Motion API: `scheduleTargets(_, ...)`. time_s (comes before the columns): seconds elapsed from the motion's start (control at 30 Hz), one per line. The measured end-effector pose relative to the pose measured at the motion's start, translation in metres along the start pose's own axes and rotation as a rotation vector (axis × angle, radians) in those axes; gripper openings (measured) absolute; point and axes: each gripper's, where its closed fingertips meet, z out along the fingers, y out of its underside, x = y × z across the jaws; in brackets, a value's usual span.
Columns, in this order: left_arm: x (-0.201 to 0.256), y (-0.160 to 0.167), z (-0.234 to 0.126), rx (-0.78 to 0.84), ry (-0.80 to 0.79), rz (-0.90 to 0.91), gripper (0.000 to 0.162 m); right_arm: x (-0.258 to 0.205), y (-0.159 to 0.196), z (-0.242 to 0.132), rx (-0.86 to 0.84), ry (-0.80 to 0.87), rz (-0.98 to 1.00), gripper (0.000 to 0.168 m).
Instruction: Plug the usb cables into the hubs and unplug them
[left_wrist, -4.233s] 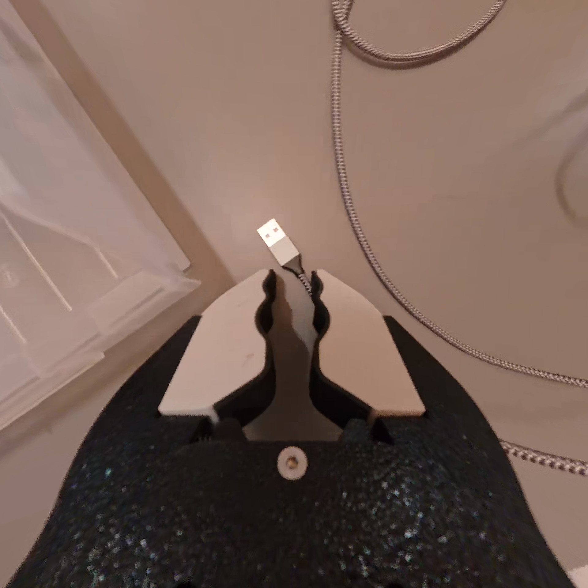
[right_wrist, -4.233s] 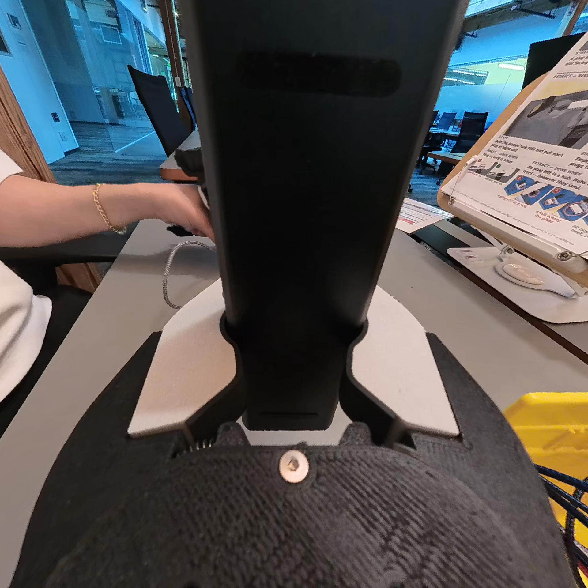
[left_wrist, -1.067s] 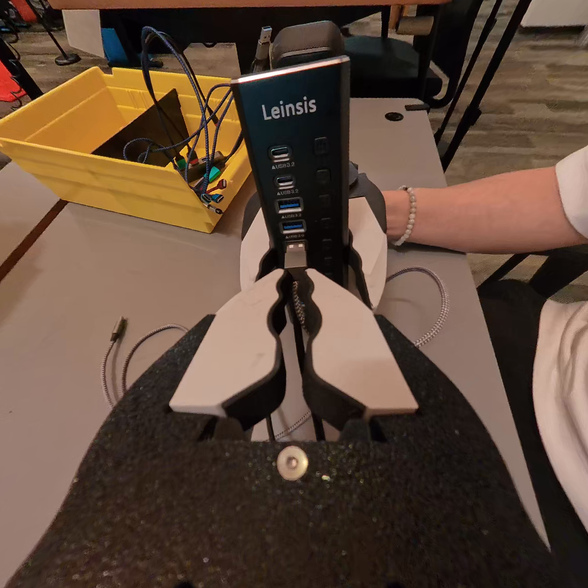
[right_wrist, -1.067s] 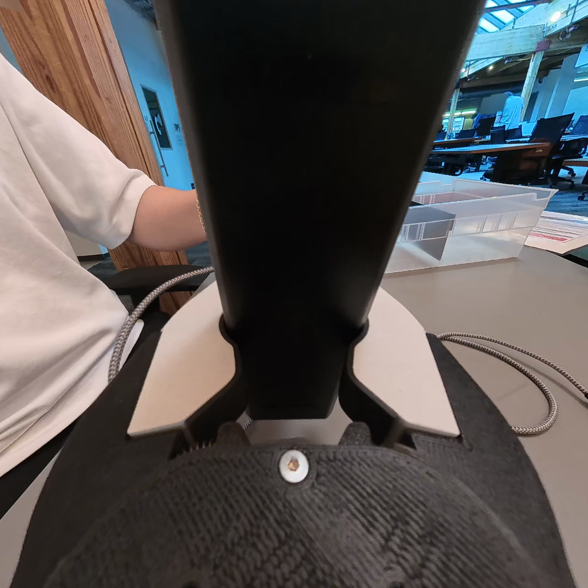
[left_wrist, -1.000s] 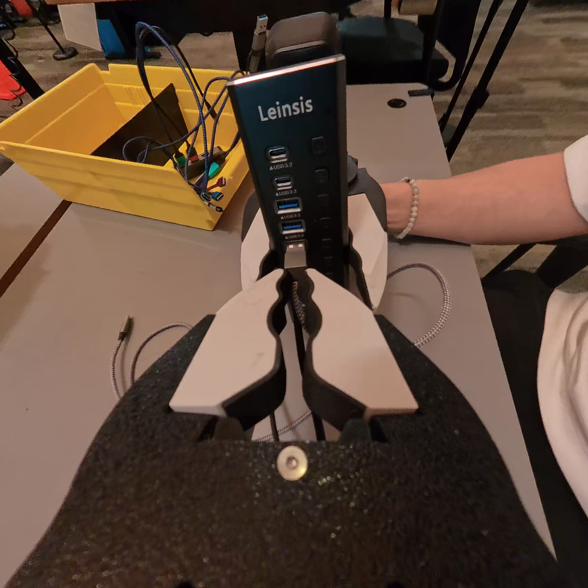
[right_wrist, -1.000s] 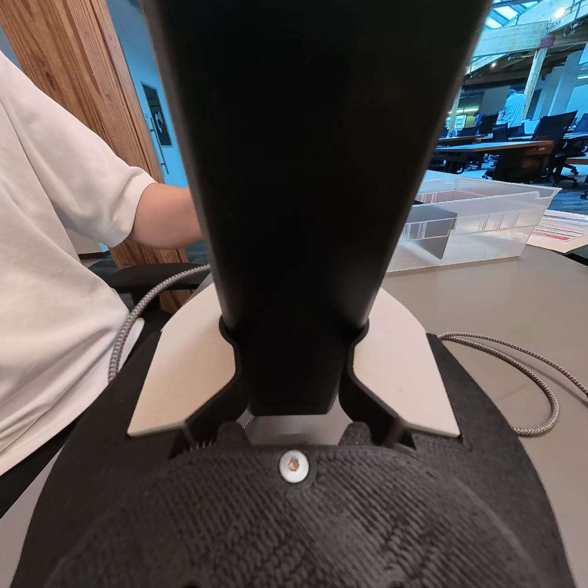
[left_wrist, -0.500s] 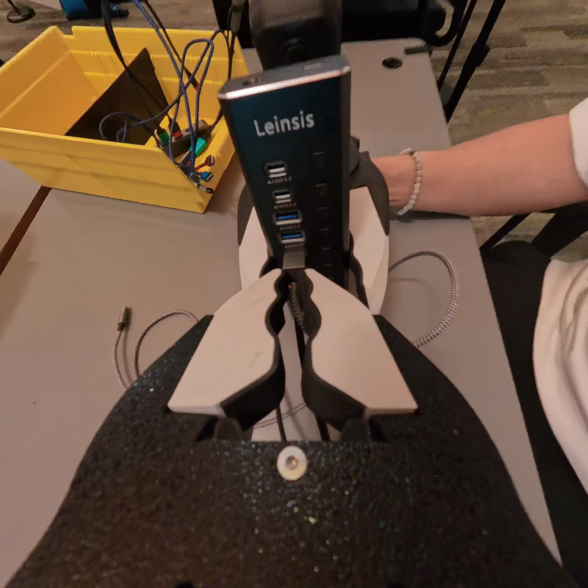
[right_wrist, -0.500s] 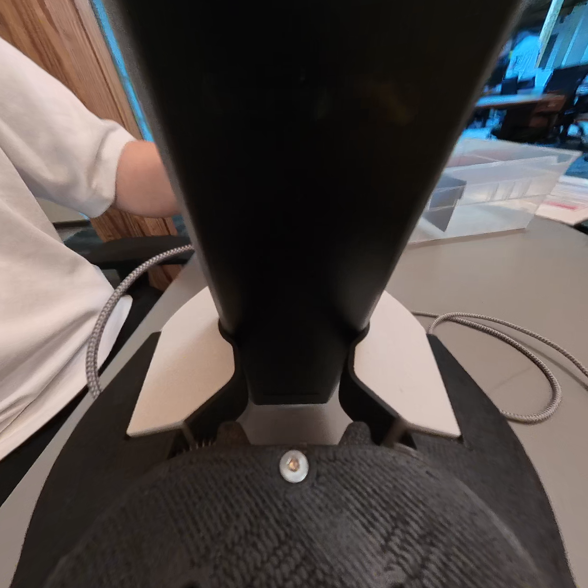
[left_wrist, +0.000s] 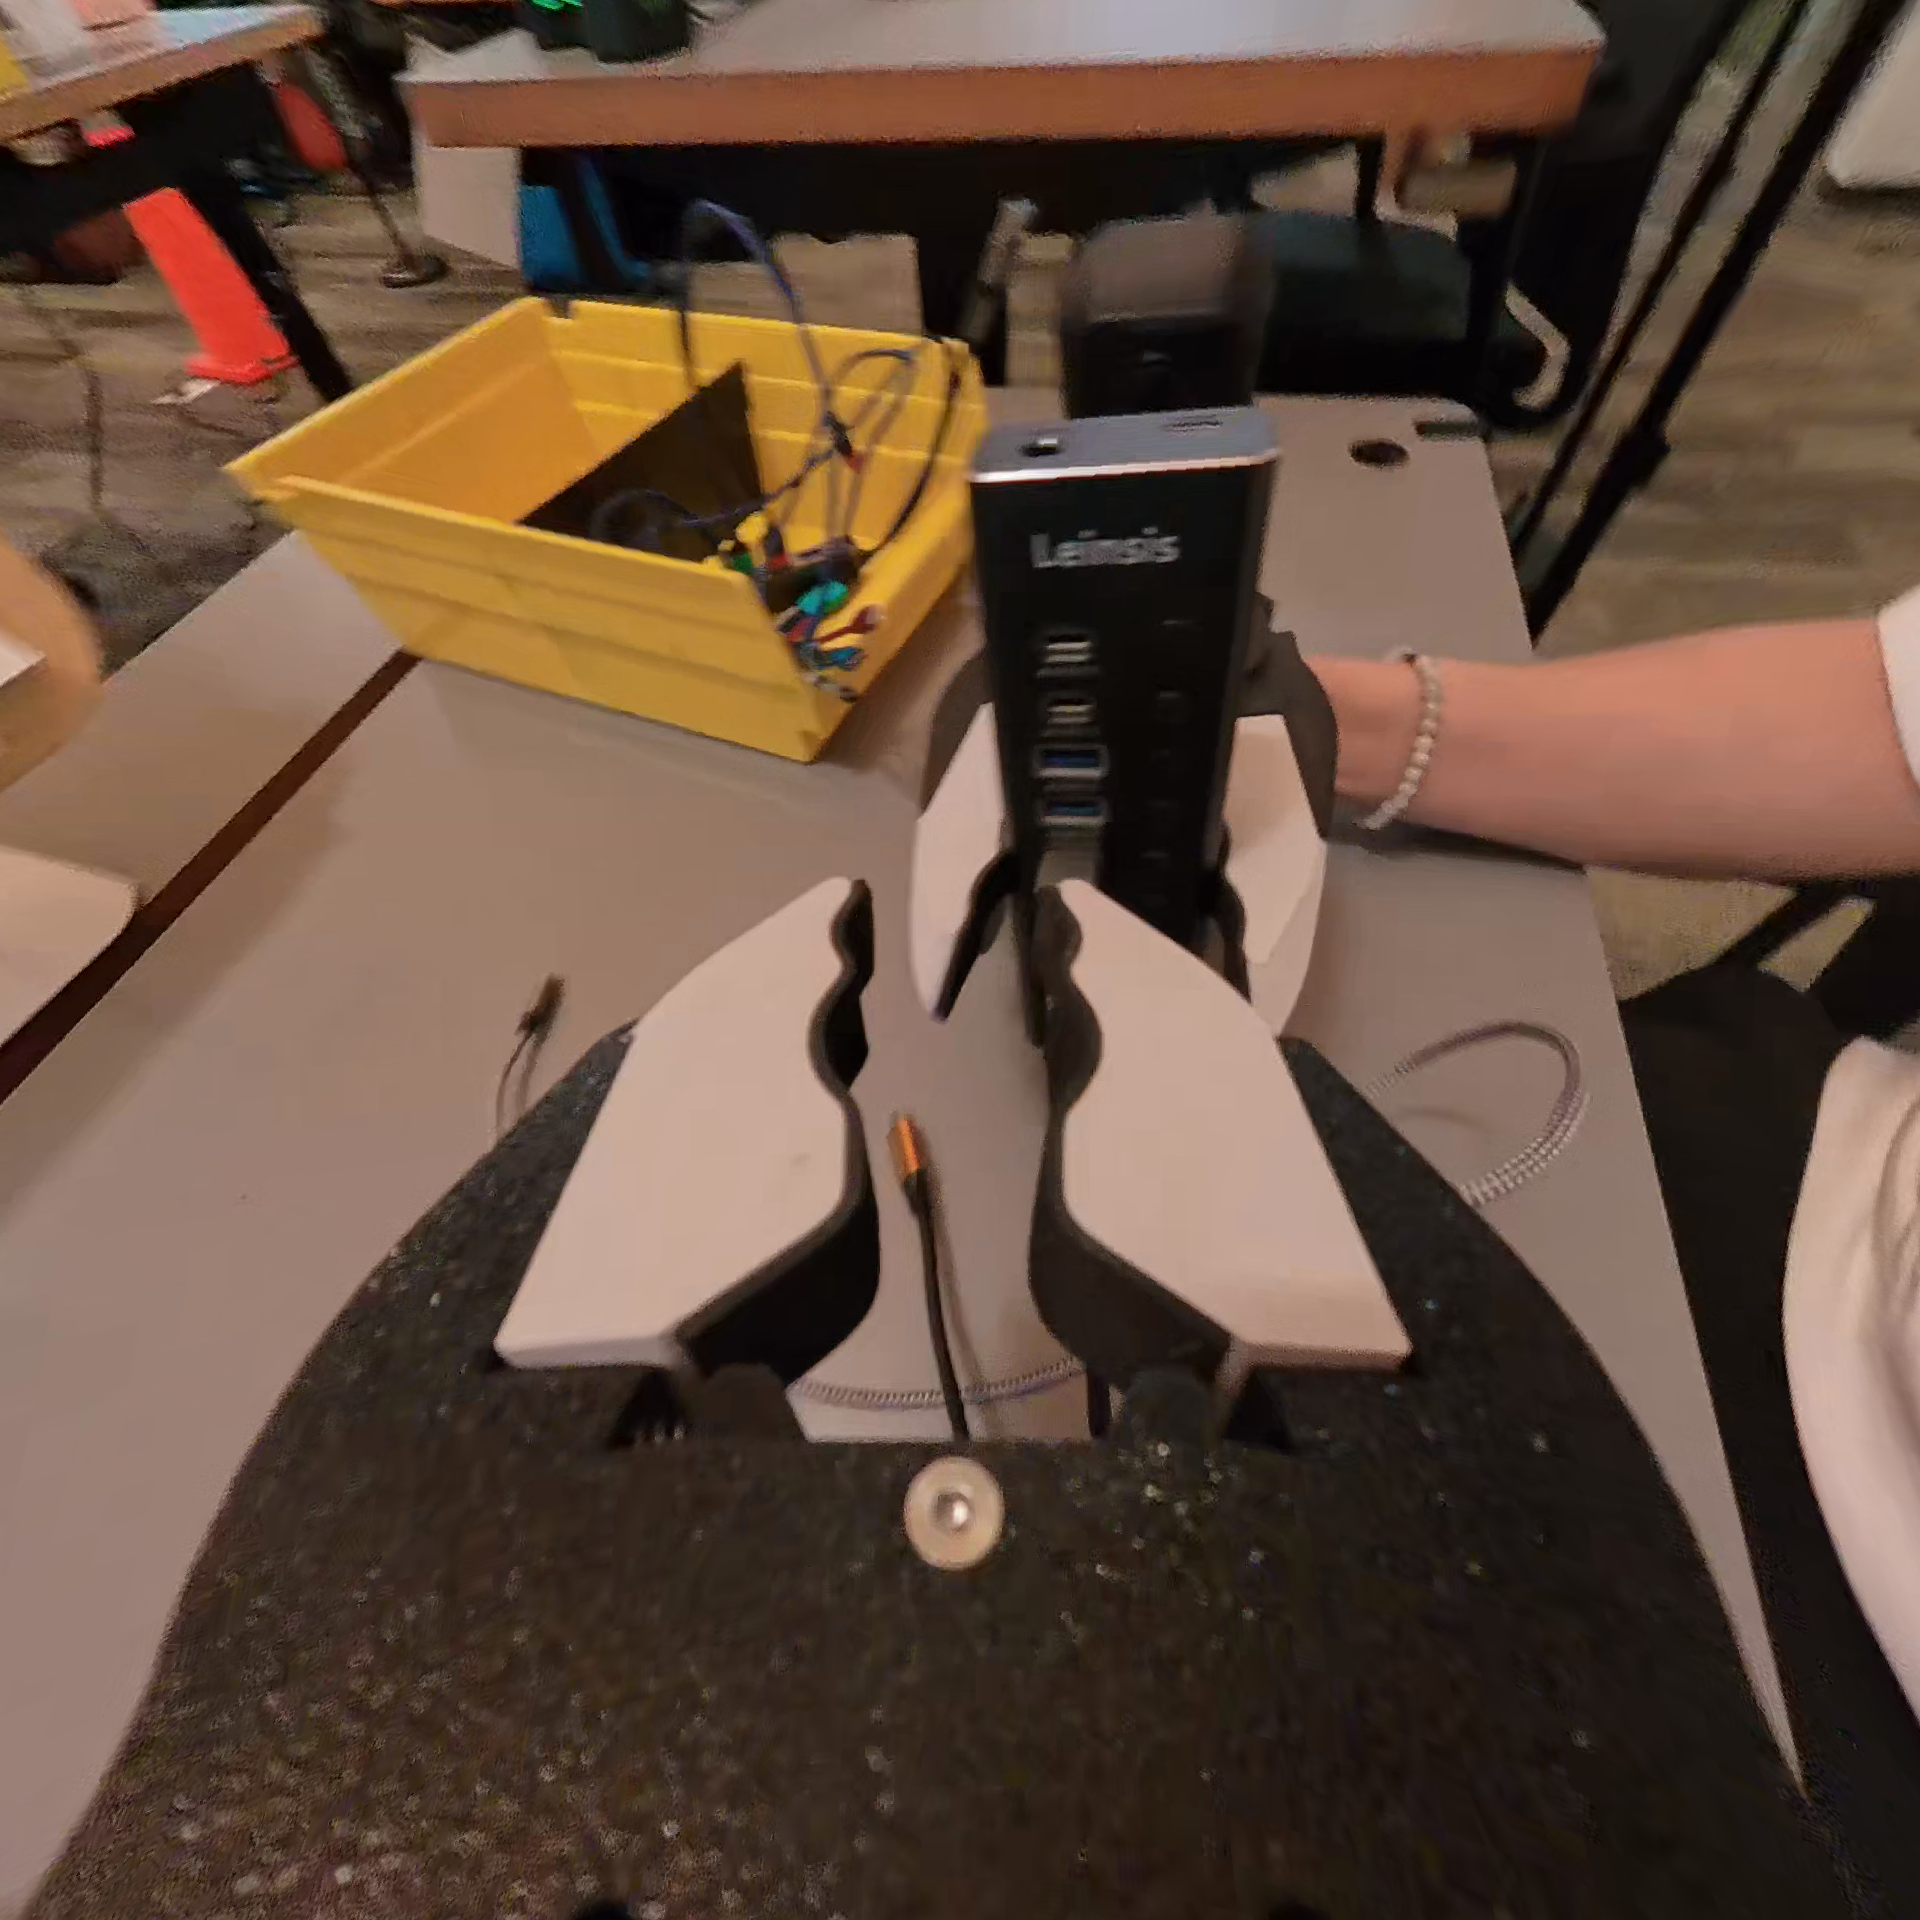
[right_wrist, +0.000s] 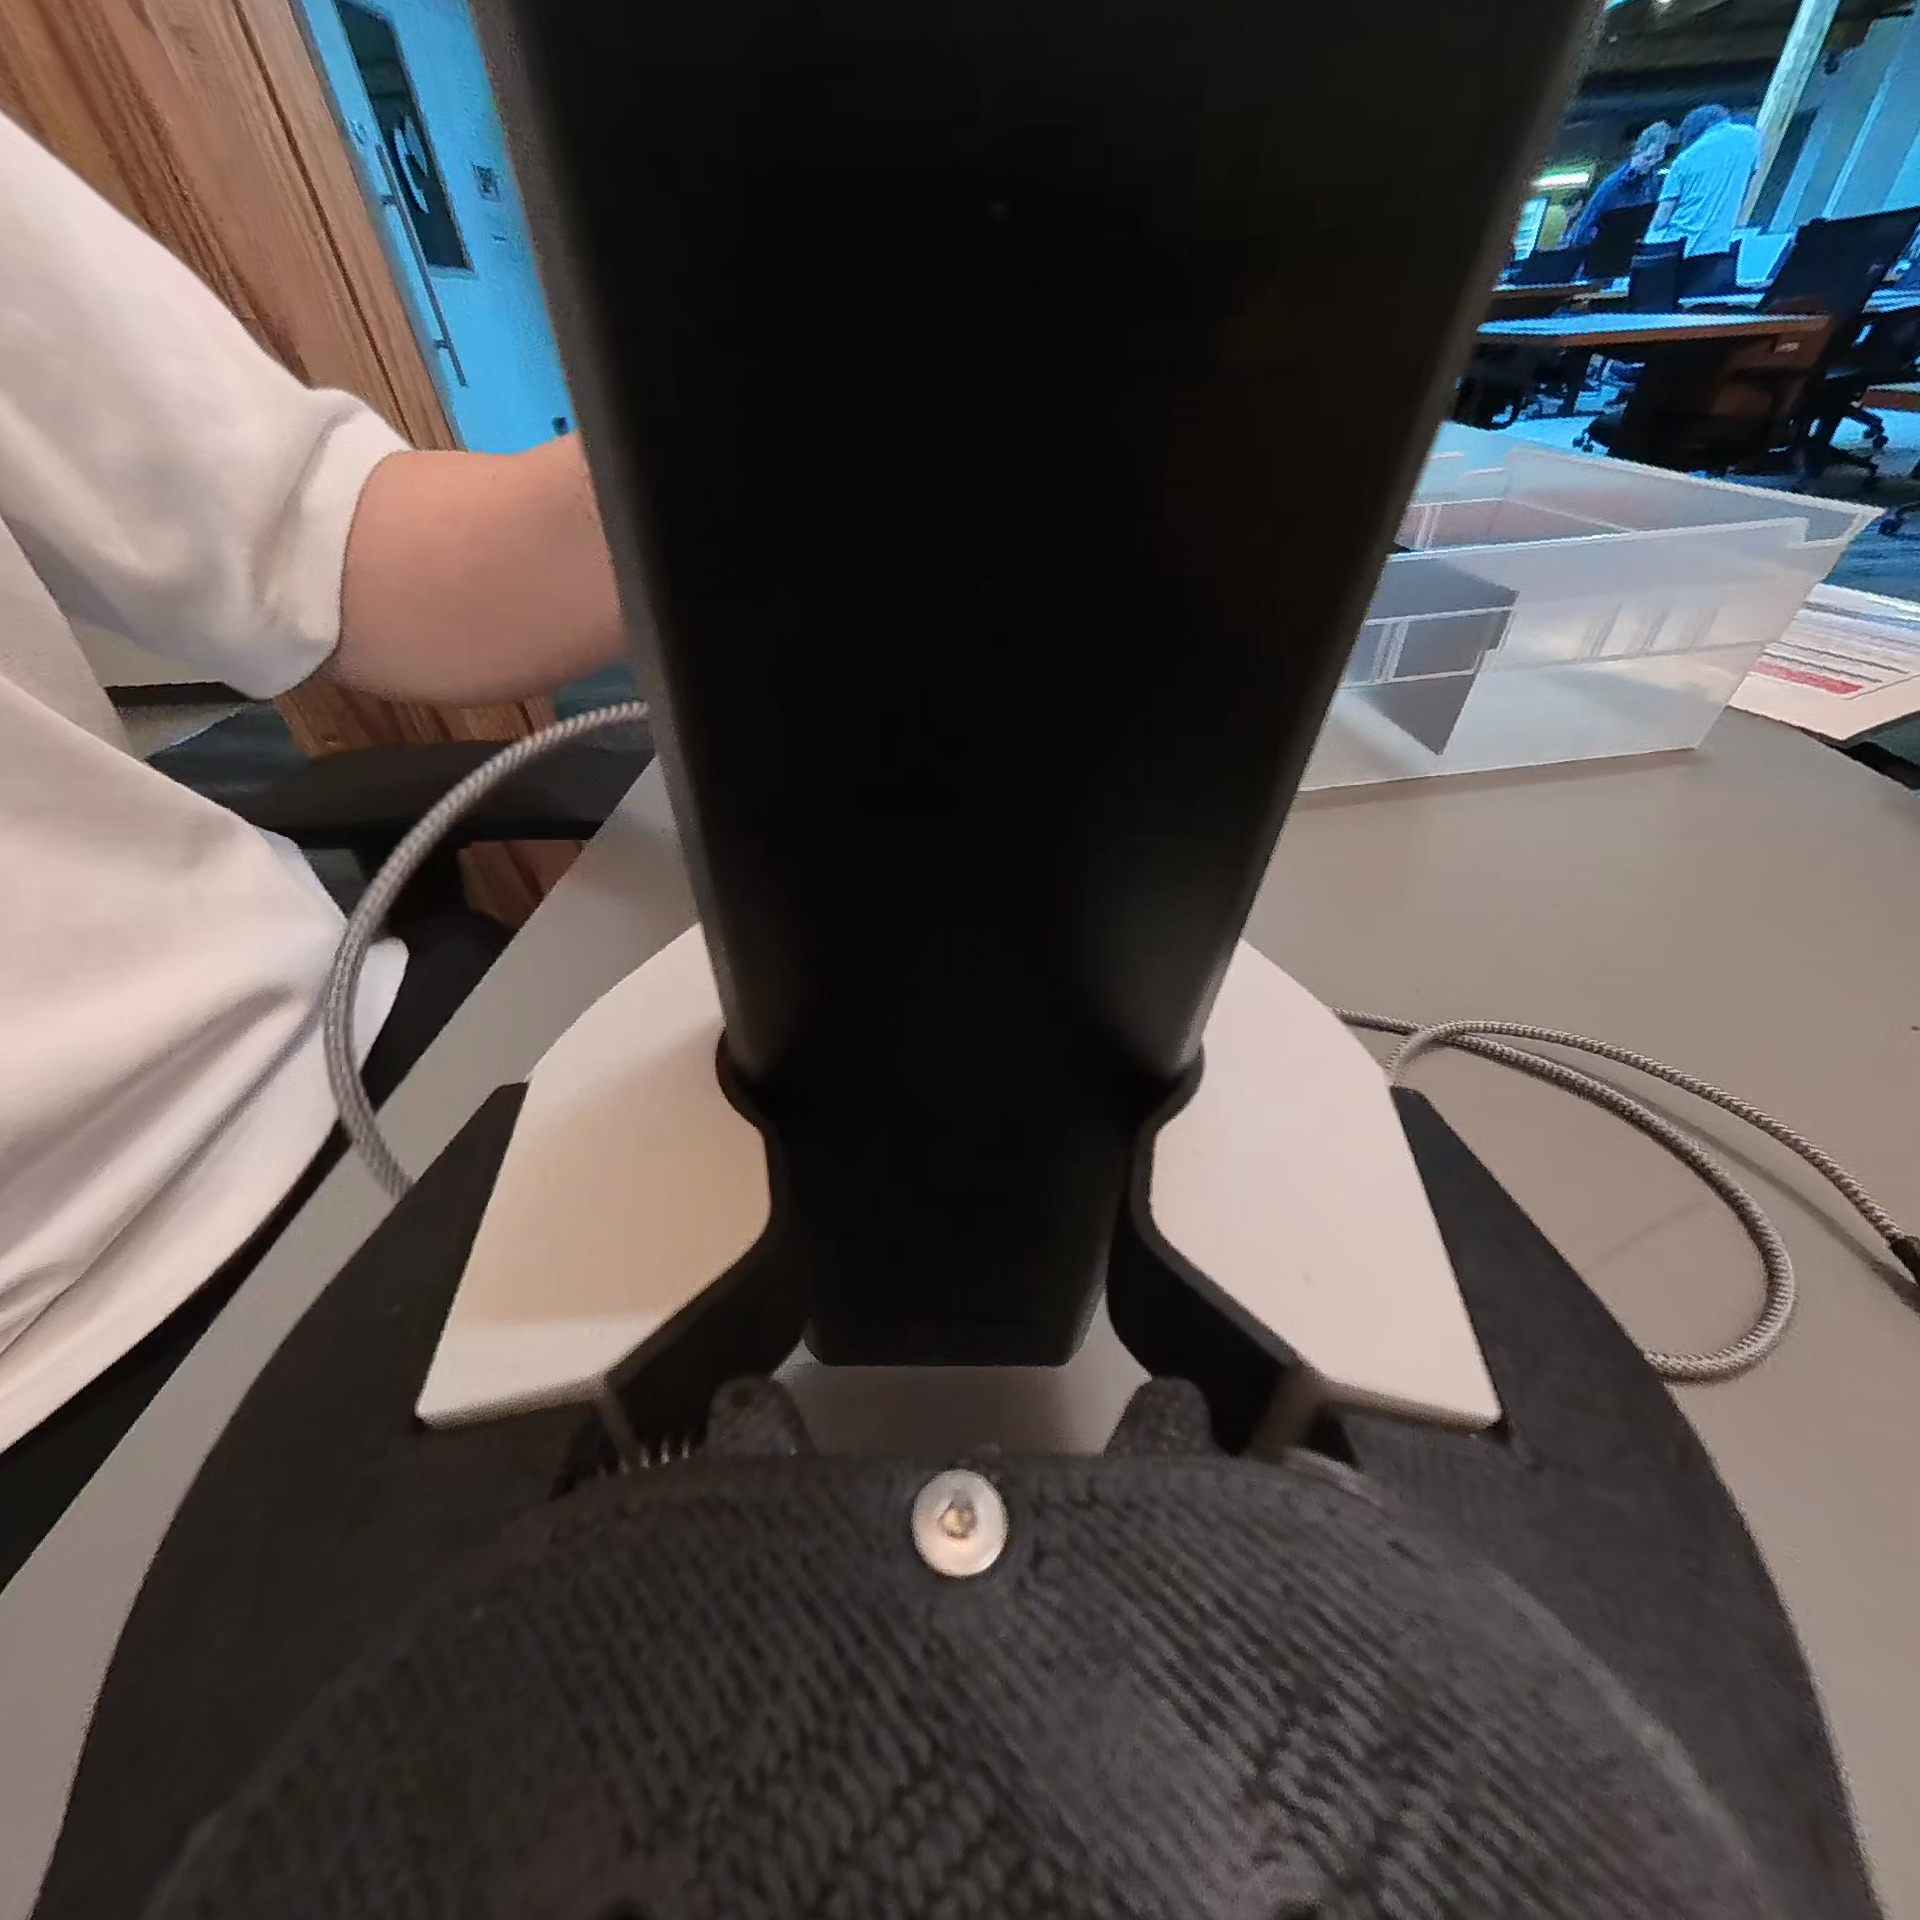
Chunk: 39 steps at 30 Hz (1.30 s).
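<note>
A black USB hub stands upright, its row of ports facing my left gripper. My right gripper is shut on the hub's lower end; the hub's dark back fills the right wrist view. The right gripper also shows in the left wrist view, with one white finger on each side of the hub. A silver USB plug sits in the hub's lowest visible port. Its grey braided cable loops over the table. My left gripper is open and empty, just short of the hub.
A black cable with an orange plug lies on the grey table between my left fingers. A yellow bin of cables stands at the back left. A clear plastic bin stands beyond the hub. A person's arm reaches in from the right. Across from one pair of fingers to the other is roughly 6 centimeters.
My left gripper has opened, let go of the braided cable and drawn back a little from the hub. The silver plug stays in the port. The right gripper still holds the hub.
</note>
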Motion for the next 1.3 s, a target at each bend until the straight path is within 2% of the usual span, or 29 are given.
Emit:
scheduleTargets(0.13,-0.028,0.031,-0.041,-0.082,-0.092,-0.117,0.052,0.012,0.000,-0.010,0.006,0.061,0.002,0.073)
scheduleTargets(0.27,-0.015,0.064,-0.061,-0.097,-0.087,-0.188,0.054,0.029,-0.004,-0.020,0.016,0.168,0.002,0.073)
scheduleTargets(0.4,0.001,0.103,-0.068,-0.130,-0.111,-0.225,0.056,0.036,-0.040,-0.029,0.099,0.263,-0.011,0.073)
scheduleTargets(0.53,0.005,0.116,-0.070,-0.031,-0.163,-0.301,0.055,0.054,-0.082,-0.037,0.087,0.416,-0.049,0.073)
scheduleTargets(0.63,-0.004,0.118,-0.074,0.059,-0.233,-0.339,0.053,0.089,-0.144,-0.051,0.106,0.514,-0.045,0.073)
scheduleTargets(0.73,-0.007,0.119,-0.073,0.117,-0.245,-0.374,0.050,0.135,-0.230,-0.081,0.144,0.638,-0.071,0.073)
scheduleTargets(0.87,-0.009,0.119,-0.073,0.119,-0.267,-0.371,0.048,0.192,-0.358,-0.146,0.215,0.834,-0.135,0.073)
scheduleTargets(0.97,-0.009,0.117,-0.075,0.136,-0.273,-0.358,0.046,0.213,-0.445,-0.202,0.359,0.929,-0.105,0.073)
scheduleTargets(1.03,-0.010,0.117,-0.076,0.146,-0.273,-0.366,0.046,0.220,-0.492,-0.238,0.443,0.976,-0.096,0.074)
scheduleTargets(1.1,-0.011,0.117,-0.077,0.154,-0.266,-0.387,0.043,0.222,-0.529,-0.269,0.502,1.025,-0.115,0.073)
scheduleTargets(1.17,-0.012,0.117,-0.078,0.159,-0.260,-0.404,0.039,0.226,-0.552,-0.296,0.481,1.107,-0.151,0.073)
scheduleTargets(1.23,-0.013,0.117,-0.078,0.161,-0.261,-0.405,0.036,0.231,-0.564,-0.311,0.467,1.120,-0.142,0.073)
scheduleTargets(1.3,-0.013,0.117,-0.078,0.158,-0.274,-0.395,0.036,0.240,-0.562,-0.320,0.450,1.129,-0.108,0.073)
